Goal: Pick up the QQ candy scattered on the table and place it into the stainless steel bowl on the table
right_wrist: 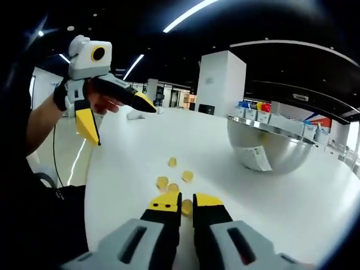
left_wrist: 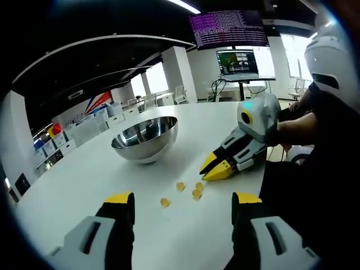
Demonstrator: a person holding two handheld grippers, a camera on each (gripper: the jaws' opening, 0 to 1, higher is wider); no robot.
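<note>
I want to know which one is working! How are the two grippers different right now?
The left gripper is wide open and held up off the table; the right gripper is nearly shut, its tips low beside the candies. The left gripper holds nothing; whether the right one pinches a candy is unclear. Both have yellow tips and are near the bowl.

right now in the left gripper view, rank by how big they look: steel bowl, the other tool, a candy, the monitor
1. Stainless steel bowl
2. Right tool, body included, close to the bowl in apparent size
3. Monitor, far back, so it looks smaller than it is
4. A candy, smallest by far
</note>
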